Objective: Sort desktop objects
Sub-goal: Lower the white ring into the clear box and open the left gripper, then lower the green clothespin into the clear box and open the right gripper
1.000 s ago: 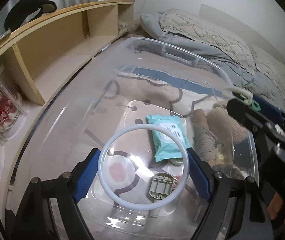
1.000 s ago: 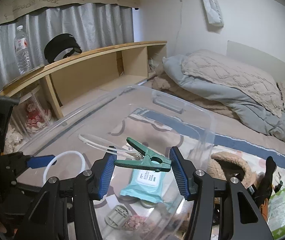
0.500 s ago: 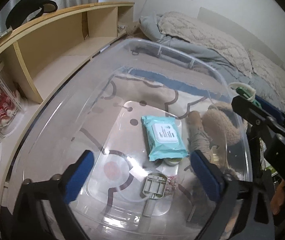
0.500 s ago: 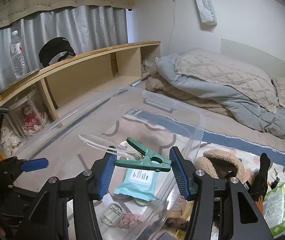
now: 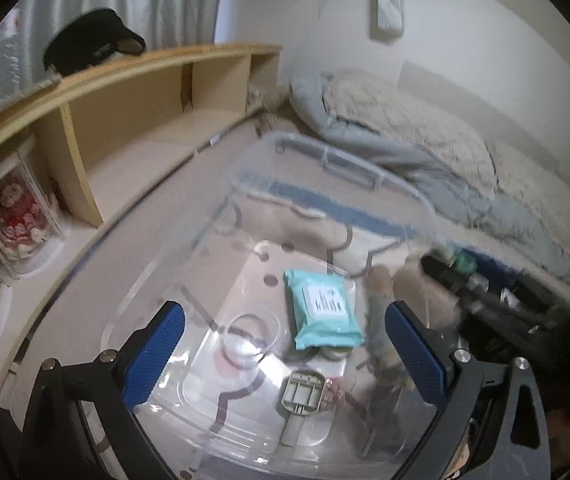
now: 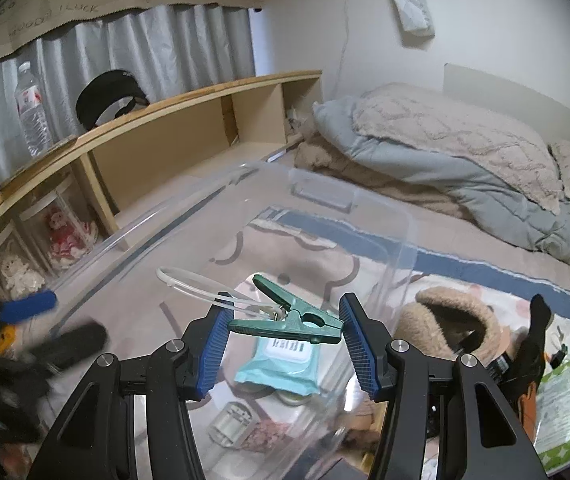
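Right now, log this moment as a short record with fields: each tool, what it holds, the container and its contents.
left tool: open, nothing between its pads, above the bin; its jaws have just been opening
right tool: shut on green clip, which has a thin white loop attached
container: clear plastic bin
bin contents: teal wipes pack, white ring, grey plastic part
outside bin: fuzzy slipper, green wipes pack

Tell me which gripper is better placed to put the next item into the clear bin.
Right. The right gripper is shut on the green clip, poised over the clear bin. The left gripper is open with nothing between its jaws, which have just been opening.
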Motion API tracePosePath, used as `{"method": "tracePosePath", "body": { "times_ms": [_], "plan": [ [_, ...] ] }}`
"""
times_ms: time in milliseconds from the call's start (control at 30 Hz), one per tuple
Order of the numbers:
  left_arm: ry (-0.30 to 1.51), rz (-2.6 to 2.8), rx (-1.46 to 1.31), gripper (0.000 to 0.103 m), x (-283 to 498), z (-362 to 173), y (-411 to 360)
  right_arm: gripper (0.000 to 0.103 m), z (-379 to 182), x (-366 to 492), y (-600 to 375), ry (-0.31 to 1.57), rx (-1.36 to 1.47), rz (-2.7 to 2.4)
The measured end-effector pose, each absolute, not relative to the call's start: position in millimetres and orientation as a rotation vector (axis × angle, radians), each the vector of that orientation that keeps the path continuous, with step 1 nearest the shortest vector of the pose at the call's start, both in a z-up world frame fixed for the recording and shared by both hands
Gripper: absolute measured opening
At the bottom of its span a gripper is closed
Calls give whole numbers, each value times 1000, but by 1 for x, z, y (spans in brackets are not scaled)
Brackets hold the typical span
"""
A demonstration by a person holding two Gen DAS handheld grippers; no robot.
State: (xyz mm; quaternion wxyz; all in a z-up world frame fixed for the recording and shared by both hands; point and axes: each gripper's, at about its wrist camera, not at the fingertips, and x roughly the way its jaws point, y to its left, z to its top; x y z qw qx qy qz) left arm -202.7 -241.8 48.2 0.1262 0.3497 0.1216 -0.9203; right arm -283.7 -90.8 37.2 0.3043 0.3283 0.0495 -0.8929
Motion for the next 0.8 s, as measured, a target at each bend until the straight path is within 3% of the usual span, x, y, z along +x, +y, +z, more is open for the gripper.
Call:
{"method": "tracePosePath", "body": {
  "times_ms": [400,800],
  "plan": [
    [327,-2644,722,101,-164,85,-264,55,17,-264,-129,239,948,-2254],
    [382,-2544,620,101,-137,89,-298,55,17,-241,-161,249,1007,-2156]
  ]
}}
